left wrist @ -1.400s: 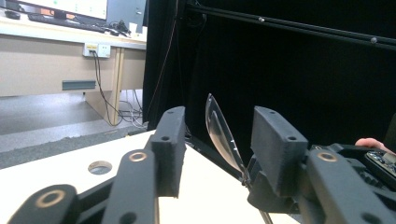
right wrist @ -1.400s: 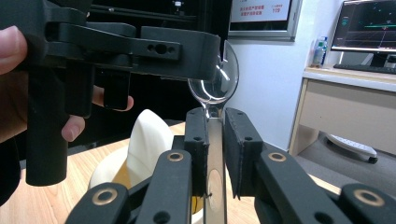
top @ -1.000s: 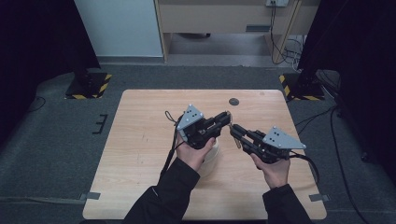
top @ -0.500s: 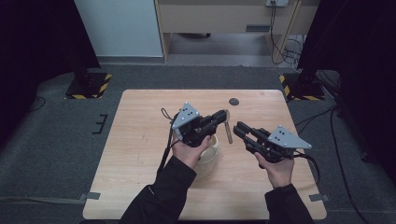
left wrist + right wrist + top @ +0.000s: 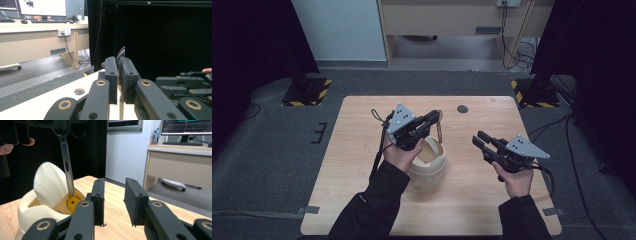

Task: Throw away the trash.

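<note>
Left gripper (image 5: pixel 436 118) lifting a metal utensil (image 5: pixel 67 162) out of the cream lidded container (image 5: pixel 428 167).

The utensil is hanging upright, clamped between the left jaws, its lower end just inside the container's open mouth; the right gripper (image 5: pixel 478 140), beside it, has just been opening, nothing between its jaws. Next move, by judgement: raising the utensil clear. Count: one utensil, one container, two grippers, one table (image 5: pixel 357 150).
</note>
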A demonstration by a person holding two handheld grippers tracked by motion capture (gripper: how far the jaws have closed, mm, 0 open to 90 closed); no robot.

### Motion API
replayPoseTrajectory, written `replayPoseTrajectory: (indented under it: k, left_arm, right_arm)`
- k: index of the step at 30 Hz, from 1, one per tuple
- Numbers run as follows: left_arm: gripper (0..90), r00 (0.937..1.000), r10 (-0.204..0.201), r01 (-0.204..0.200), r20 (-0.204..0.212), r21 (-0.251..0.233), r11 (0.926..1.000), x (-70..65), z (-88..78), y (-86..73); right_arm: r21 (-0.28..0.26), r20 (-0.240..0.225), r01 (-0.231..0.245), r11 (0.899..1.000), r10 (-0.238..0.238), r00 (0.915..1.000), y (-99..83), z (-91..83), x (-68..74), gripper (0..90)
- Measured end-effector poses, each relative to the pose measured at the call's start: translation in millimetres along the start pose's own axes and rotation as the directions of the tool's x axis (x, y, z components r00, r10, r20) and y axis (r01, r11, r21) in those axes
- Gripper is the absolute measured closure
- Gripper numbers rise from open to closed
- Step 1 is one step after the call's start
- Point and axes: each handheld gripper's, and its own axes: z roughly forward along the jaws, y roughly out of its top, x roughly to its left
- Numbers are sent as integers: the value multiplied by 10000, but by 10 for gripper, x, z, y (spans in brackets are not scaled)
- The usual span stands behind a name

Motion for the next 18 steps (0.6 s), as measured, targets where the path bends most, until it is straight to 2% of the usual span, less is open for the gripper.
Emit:
replayPoseTrajectory:
  k: [4,9,11,18]
  left_arm:
    - [847,9999,158,-159,52,286,9995,12,31,-86]
    - [840,9999,50,-56,123,533,9986,38,58,-186]
    - [809,9999,22,-29,113,589,9983,47,59,-214]
    - [739,9997,-227,224,64,439,9988,99,-50,-231]
  right_arm:
    - [76,74,-10,10000,9,10000,-25,-2,-20,695]
    - [151,147,-16,9999,13,9999,-52,-6,-41,690]
    - [179,164,-52,9998,49,9999,-56,-9,-45,687]
    - [215,295,-20,9998,14,9996,-57,-28,-72,680]
